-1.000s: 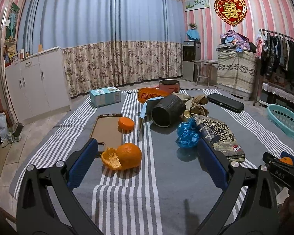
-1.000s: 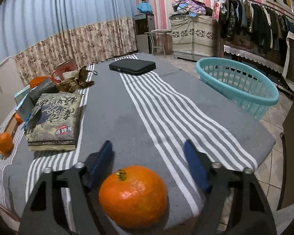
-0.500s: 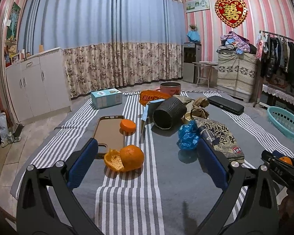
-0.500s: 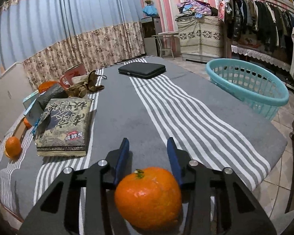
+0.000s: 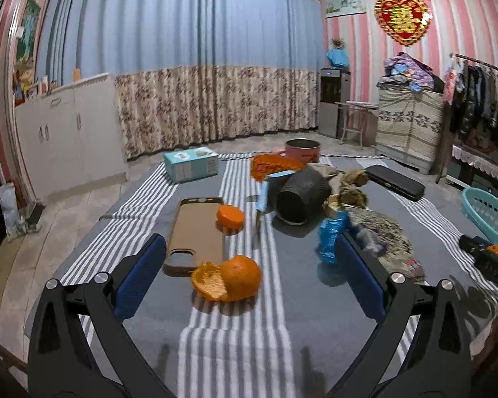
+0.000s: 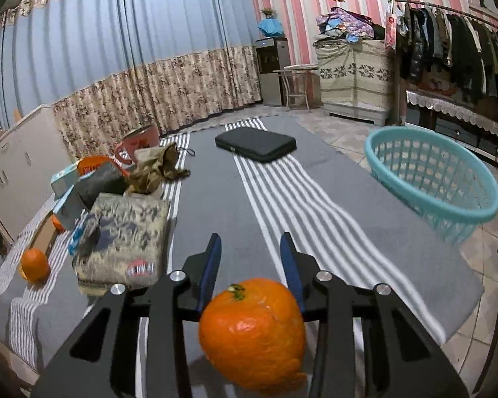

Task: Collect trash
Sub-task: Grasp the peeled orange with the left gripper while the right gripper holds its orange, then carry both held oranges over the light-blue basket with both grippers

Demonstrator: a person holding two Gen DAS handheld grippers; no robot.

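Note:
My right gripper is shut on a whole orange, held low between the jaws and lifted off the striped grey tablecloth. It shows at the right edge of the left wrist view. My left gripper is open and empty above the table. Just ahead of it lies a torn orange peel. A second peel piece lies beside a brown phone case. A crumpled blue wrapper lies by my left gripper's right finger. A teal basket stands off the table's right edge.
On the table are a black cylinder on its side, a patterned packet, crumpled brown paper, a teal box, a pink mug, an orange wrapper and a black case.
My right gripper closed on the orange and lifted it off the cloth. My left gripper drew slightly nearer the torn peel and stayed open.

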